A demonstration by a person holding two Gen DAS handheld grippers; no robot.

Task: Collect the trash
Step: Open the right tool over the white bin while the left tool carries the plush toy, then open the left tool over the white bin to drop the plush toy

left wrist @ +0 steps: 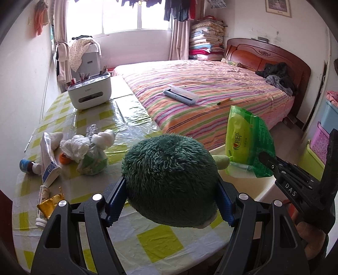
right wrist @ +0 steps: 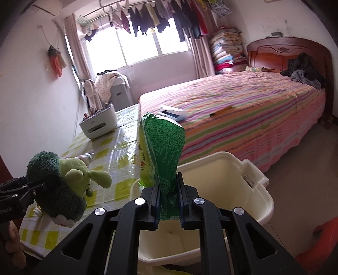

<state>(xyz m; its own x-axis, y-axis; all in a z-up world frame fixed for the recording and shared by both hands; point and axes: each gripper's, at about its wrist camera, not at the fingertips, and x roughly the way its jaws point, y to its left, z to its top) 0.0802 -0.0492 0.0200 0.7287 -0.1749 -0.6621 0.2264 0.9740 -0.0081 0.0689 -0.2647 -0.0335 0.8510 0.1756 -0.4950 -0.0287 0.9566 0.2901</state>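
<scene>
A lived-in home bedroom: a wide bed point(left wrist: 211, 95) with striped cover and carved wooden headboard point(left wrist: 268, 57), folded quilts point(left wrist: 206, 40) stacked far against the wall, laundry point(right wrist: 160, 19) strung across the window point(left wrist: 120, 17).

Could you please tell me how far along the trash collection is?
The cream bin looks empty. In hand: the right gripper pinches a green wrapper above it; the left gripper clamps a plush toy. Left on the table: crumpled tissues.
</scene>
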